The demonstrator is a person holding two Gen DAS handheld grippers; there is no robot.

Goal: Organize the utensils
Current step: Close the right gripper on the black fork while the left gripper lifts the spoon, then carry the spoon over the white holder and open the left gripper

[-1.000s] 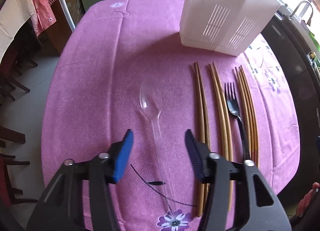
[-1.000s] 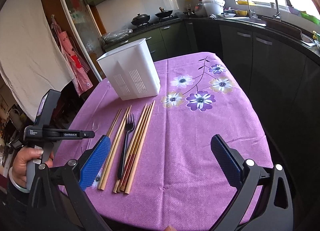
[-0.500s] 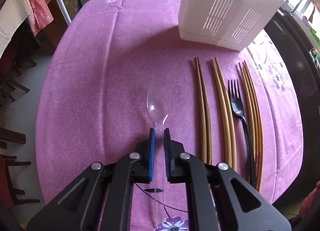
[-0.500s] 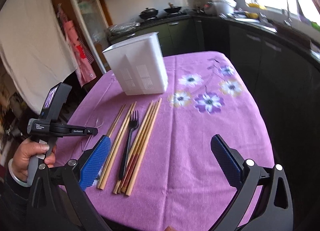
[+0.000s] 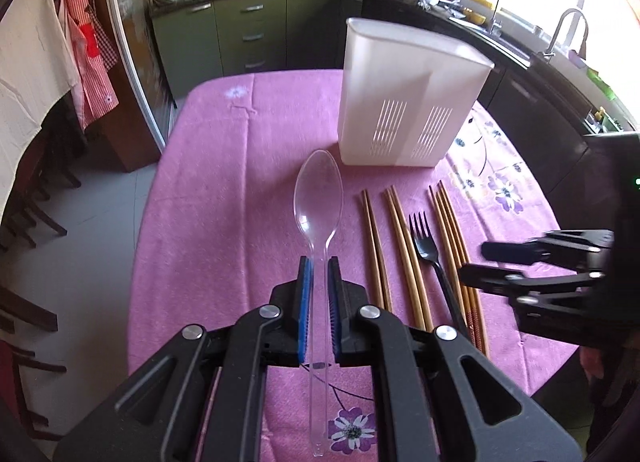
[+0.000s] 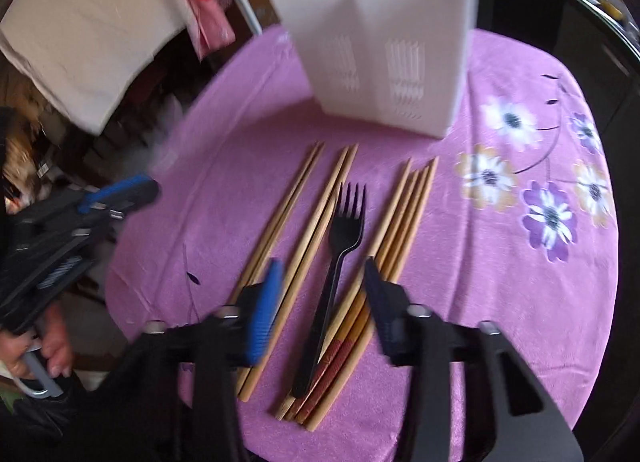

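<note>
My left gripper [image 5: 318, 266] is shut on the handle of a clear plastic spoon [image 5: 319, 198] and holds it above the purple tablecloth, bowl pointing at the white slotted utensil holder [image 5: 408, 98]. My right gripper [image 6: 322, 270] is open, low over the black plastic fork [image 6: 340, 254], one finger on each side of its handle. Wooden chopsticks [image 6: 288, 214] lie in pairs left of the fork, and a bundle [image 6: 400, 222] lies right of it. The holder [image 6: 384, 34] stands behind them. The left gripper [image 6: 116, 190] shows at the left of the right wrist view.
The round table's edge [image 5: 148, 262] drops to a grey floor on the left, with dark chairs [image 5: 24, 222] beside it. Kitchen counters and a sink [image 5: 560, 46] run behind and to the right. The right gripper [image 5: 532, 266] shows at the right of the left wrist view.
My left gripper closed on the spoon and lifted it off the cloth. My right gripper moved forward and down from the table's near edge to straddle the fork, jaws narrower.
</note>
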